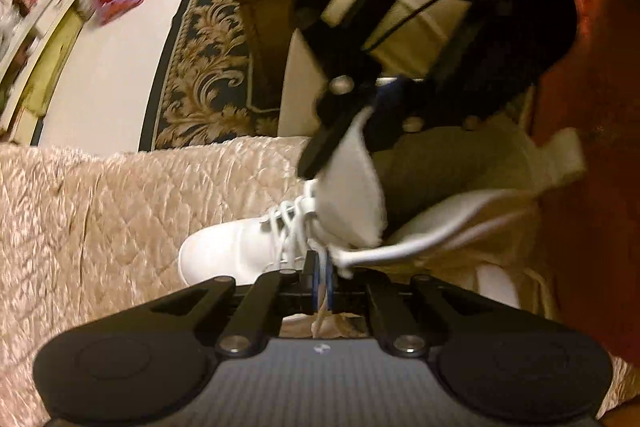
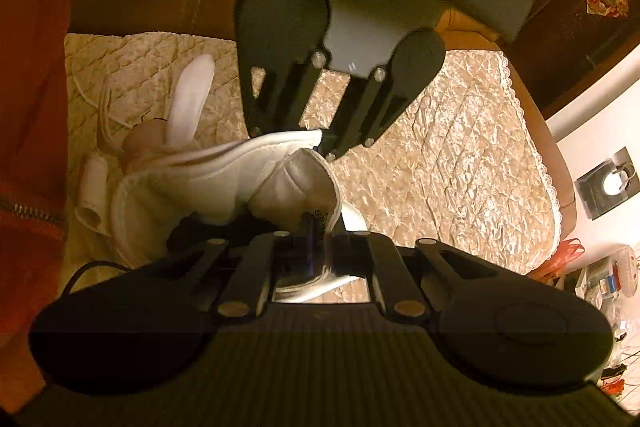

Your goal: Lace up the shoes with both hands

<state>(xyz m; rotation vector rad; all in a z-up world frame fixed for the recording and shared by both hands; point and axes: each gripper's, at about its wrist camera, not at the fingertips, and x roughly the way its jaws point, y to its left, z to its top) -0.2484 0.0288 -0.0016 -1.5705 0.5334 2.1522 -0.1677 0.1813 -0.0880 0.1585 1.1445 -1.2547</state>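
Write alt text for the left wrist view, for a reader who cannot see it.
A white shoe lies on a quilted beige cover, its laces pinched in the shut left claw at the bottom of the frame. The right claw reaches in from above and grips the shoe's tongue. Behind are a patterned rug and pale floor.

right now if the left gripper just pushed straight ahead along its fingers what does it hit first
Probably the white shoe: the left gripper is shut on a lace right at the eyelets, with the raised tongue just beyond. The right gripper pinches that tongue further up. Depth is hard to judge.
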